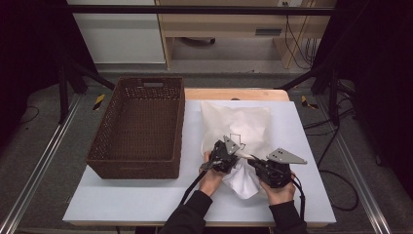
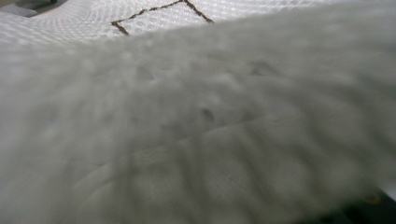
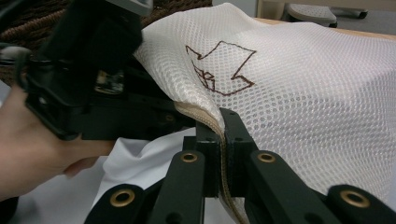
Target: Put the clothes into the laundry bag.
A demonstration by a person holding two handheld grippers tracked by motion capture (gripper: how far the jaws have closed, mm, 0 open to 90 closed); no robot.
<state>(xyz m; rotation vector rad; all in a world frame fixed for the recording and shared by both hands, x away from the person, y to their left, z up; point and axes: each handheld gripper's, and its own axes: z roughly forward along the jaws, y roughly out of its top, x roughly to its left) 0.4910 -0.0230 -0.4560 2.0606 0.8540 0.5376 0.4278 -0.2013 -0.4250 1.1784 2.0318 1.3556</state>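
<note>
A white mesh bag (image 1: 238, 122) with a brown arrow mark (image 3: 224, 65) lies on the table. A white cloth (image 1: 243, 184) bulges out of its near opening. My right gripper (image 3: 219, 123) is shut on the bag's zipped rim, which runs between its jaws. My left gripper (image 1: 228, 155), held just left of it, has the rim draped over its tip and pulled up from the right jaws. In the left gripper view, blurred mesh (image 2: 196, 121) lies right against the camera and hides the jaws. A hand (image 3: 28, 149) holds the left gripper.
A dark brown wicker basket (image 1: 104, 131) stands empty on the left half of the white tabletop (image 1: 141, 200), close to the bag. Bare table lies in front of the basket and right of the bag. Frame posts and cables stand beyond the table.
</note>
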